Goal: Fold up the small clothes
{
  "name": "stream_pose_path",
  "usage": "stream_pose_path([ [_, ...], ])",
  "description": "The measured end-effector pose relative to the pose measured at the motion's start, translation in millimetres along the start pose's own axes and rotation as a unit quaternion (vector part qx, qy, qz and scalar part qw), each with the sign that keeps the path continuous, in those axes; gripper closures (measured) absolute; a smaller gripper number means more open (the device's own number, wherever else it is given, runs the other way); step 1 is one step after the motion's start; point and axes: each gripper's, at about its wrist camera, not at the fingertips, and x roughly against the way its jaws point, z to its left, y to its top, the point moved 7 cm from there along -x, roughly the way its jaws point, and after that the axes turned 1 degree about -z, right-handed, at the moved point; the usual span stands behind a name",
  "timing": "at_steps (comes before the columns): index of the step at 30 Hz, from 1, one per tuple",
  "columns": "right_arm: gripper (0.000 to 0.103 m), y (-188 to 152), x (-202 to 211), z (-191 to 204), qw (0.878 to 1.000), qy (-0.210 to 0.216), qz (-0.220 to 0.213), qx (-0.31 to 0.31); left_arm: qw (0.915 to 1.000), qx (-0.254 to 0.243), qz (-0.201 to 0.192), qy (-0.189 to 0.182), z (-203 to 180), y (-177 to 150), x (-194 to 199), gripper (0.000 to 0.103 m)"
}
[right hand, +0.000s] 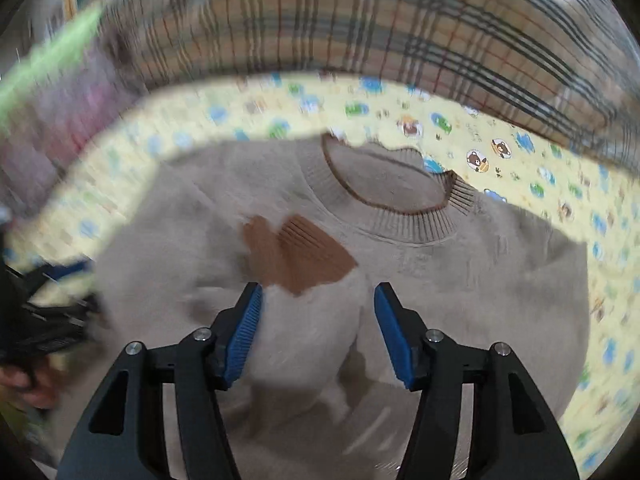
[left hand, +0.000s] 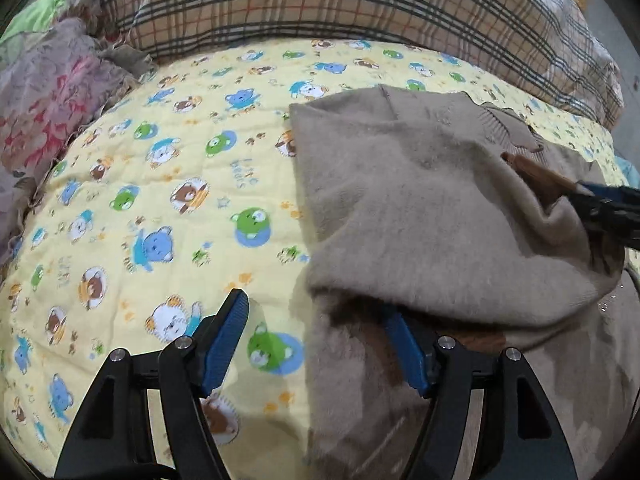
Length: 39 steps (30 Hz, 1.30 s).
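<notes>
A small beige sweater point(left hand: 420, 200) with a ribbed collar point(right hand: 396, 220) and a brown cuff point(right hand: 304, 256) lies on the yellow bear-print quilt point(left hand: 160, 200). Its left side is folded over the body. My left gripper point(left hand: 316, 312) is open at the sweater's left edge; its right finger point(left hand: 404, 344) sits under the folded flap, the left finger point(left hand: 228, 332) over the quilt. My right gripper point(right hand: 318, 304) is open just above the sweater's chest, the sleeve with the brown cuff between its fingers. It also shows at the right of the left wrist view point(left hand: 600, 204).
A plaid pillow point(left hand: 320, 4) runs along the back of the bed. Floral and lace cloth point(left hand: 48, 92) is bunched at the far left with a green cloth point(left hand: 36, 12) behind it. The right wrist view is motion-blurred.
</notes>
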Motion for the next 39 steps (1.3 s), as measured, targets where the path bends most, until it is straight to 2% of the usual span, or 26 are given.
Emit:
stream_pose_path([
  [1, 0.094, -1.8, -8.2, -2.1, 1.0, -0.004, 0.013, 0.001, 1.0, 0.004, -0.001, 0.006, 0.5, 0.9, -2.1, 0.03],
  [2, 0.094, -3.8, -11.5, -10.7, 1.0, -0.007, 0.019, -0.018, 0.9999, 0.011, 0.0, 0.007, 1.3, 2.0, -3.5, 0.029],
  [3, 0.094, -4.0, -5.7, -22.9, 0.999, -0.012, 0.002, -0.043, 0.9997, 0.024, -0.001, 0.01, 3.0, 3.6, -4.1, 0.029],
  [5, 0.095, -2.8, 24.3, -48.4, 0.992, 0.015, -0.059, -0.106, 0.9986, 0.05, -0.002, 0.016, 6.9, 5.2, -4.3, 0.029],
  [6, 0.095, -5.2, 48.0, -67.3, 0.98, 0.043, -0.107, -0.163, 0.9979, 0.06, -0.004, 0.022, 8.1, 5.7, -4.4, 0.029],
  [7, 0.095, -12.7, 64.6, -84.7, 0.969, 0.043, -0.136, -0.204, 0.9972, 0.069, -0.005, 0.028, 9.3, 5.8, -5.1, 0.028],
  [9, 0.096, -37.5, 79.8, -113.9, 0.95, 0.036, -0.159, -0.265, 0.9952, 0.091, -0.008, 0.036, 10.9, 1.8, -2.6, 0.027],
  [11, 0.096, -63.3, 73.4, -128.0, 0.935, 0.071, -0.16, -0.308, 0.9935, 0.103, -0.012, 0.047, 11.4, -2.6, 3.4, 0.027],
  [14, 0.096, -97.9, 47.5, -133.9, 0.929, 0.091, -0.12, -0.338, 0.9923, 0.112, -0.012, 0.053, 11.7, -8.7, 7.2, 0.027],
  [17, 0.093, -111.5, 42.2, -134.1, 0.919, 0.103, -0.118, -0.361, 0.9917, 0.115, -0.017, 0.055, 13.7, -9.1, 7.9, 0.024],
  [24, 0.092, -104.0, 38.1, -137.8, 0.914, 0.101, -0.118, -0.374, 0.9895, 0.137, -0.029, 0.037, 25.7, -10.6, 2.1, 0.02],
  [25, 0.095, -102.6, 41.9, -138.0, 0.916, 0.098, -0.123, -0.369, 0.9891, 0.14, -0.031, 0.031, 27.0, -10.4, 1.8, 0.02],
  [27, 0.096, -96.1, 62.6, -135.7, 0.919, 0.091, -0.16, -0.348, 0.9879, 0.15, -0.034, 0.021, 29.4, -11.0, 2.0, 0.019],
  [28, 0.096, -95.4, 70.8, -133.5, 0.924, 0.081, -0.161, -0.338, 0.9877, 0.151, -0.034, 0.019, 29.6, -10.3, 1.7, 0.018],
  [32, 0.096, -104.4, 59.9, -131.7, 0.934, 0.059, -0.124, -0.329, 0.9882, 0.147, -0.032, 0.026, 27.5, -10.1, 0.9, 0.017],
  [35, 0.095, -120.4, 42.7, -136.5, 0.927, 0.059, -0.088, -0.358, 0.9875, 0.153, -0.03, 0.024, 29.7, -10.5, -0.2, 0.014],
  [39, 0.092, -124.8, 48.0, -136.6, 0.927, 0.047, -0.09, -0.361, 0.9853, 0.167, -0.032, 0.018, 33.7, -11.8, 0.4, 0.014],
])
